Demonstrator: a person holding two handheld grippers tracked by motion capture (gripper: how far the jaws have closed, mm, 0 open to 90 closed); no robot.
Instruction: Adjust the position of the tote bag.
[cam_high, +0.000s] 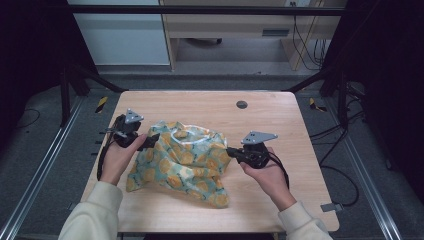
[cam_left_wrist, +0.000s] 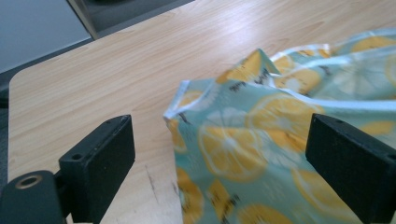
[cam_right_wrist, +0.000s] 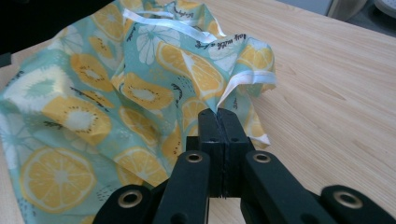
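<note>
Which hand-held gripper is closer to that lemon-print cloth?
Right. The right hand-held gripper is shut on the cloth edge; the left hand-held gripper is open at its other side.

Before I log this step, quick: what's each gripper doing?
Left gripper: open, jaws wide apart, the cloth lying between them, not pinched.
Right gripper: shut on the cloth's white-trimmed edge.

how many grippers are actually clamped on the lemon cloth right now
1. The right gripper is shut on a white-trimmed edge of the lemon cloth at its right side. The left gripper at the cloth's left edge stands open, cloth lying between its jaws unpinched.
</note>
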